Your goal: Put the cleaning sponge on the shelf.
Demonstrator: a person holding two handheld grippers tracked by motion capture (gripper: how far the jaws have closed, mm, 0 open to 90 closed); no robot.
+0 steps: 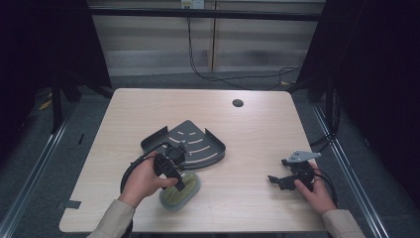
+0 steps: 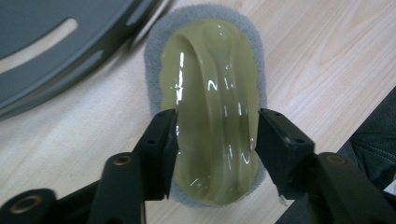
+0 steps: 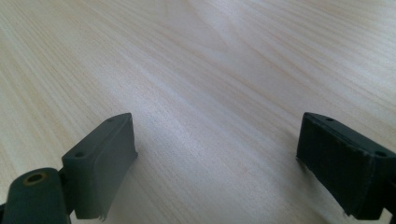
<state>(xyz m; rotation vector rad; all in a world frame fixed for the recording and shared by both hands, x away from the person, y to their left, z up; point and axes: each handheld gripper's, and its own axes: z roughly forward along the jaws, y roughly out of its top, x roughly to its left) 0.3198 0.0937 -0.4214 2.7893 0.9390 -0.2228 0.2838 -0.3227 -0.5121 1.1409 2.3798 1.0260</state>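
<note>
A glossy olive-yellow scrubber (image 2: 212, 116) with a grey felt rim lies on the pale wood-grain worktop (image 1: 257, 134). At centre frame, the slotted tray (image 1: 195, 144) is dark grey.

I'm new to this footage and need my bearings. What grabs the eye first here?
The left claw stands out, its jaws closed on either side of a glossy yellow-green handle on a grey scrubbing pad near the table's front edge. Just behind it lies a dark metal corner shelf with curved slots. At the right, the right claw rests open over the bare wooden table.
</note>
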